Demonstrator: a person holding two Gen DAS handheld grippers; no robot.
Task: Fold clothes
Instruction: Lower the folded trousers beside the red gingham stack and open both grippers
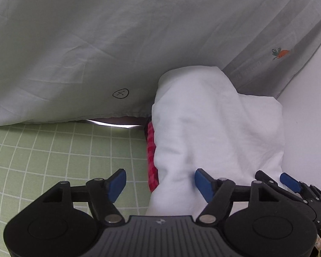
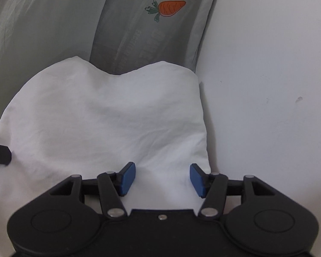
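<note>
Premises read as a domestic bedroom, viewed at bed level. Evidence: a soft sleeping surface covered by a pale green sheet [image 1: 53, 150] printed with a white grid, consistent with household bedding. Against it stands a large grey-green pillow [image 1: 96, 42], cased in cotton, with a hemmed edge and a hand-drawn circled cross. A darker grey band on that case carries an embroidered carrot [image 2: 169, 7] above faint lettering, a homely decoration. Soft white fabric [image 2: 100, 117] lies heaped on the bed, with red checked cloth [image 1: 150, 150] beneath it. A plain white painted wall [image 2: 267, 85], lightly scuffed, bounds the bed directly on one side
</note>
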